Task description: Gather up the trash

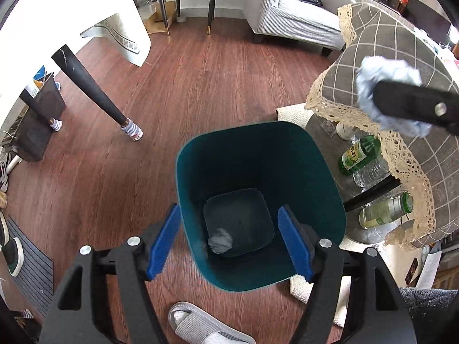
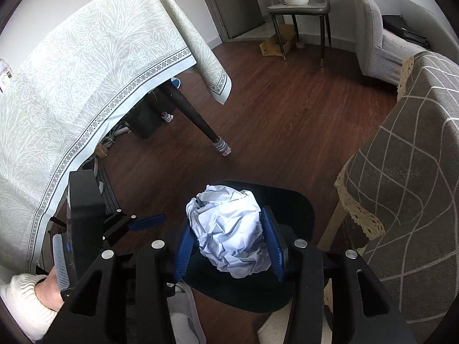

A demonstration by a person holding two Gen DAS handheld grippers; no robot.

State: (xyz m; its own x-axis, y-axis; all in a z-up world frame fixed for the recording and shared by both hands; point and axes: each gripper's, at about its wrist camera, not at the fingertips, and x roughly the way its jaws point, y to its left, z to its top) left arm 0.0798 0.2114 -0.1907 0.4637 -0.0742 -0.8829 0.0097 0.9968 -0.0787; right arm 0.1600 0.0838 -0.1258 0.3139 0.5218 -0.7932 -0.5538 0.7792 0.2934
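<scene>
Left gripper with jaws apart and empty above the teal trash bin, grey paper wad on the bin's floor, right gripper clamped on a crumpled pale-blue paper ball over the bin's rim, grey slipper on the wood floor.

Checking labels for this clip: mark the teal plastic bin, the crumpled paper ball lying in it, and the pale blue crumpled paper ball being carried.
Teal plastic bin point(image 1: 324, 172), left wrist view, inner wall.
Crumpled paper ball in the bin point(image 1: 220, 240), left wrist view, centre.
Pale blue crumpled paper ball point(image 2: 229, 229), right wrist view, middle.

Left gripper tilts steeply downward, blue jaws spread wide and empty. Right gripper — jaws clamped on crumpled paper — angles down too.
</scene>
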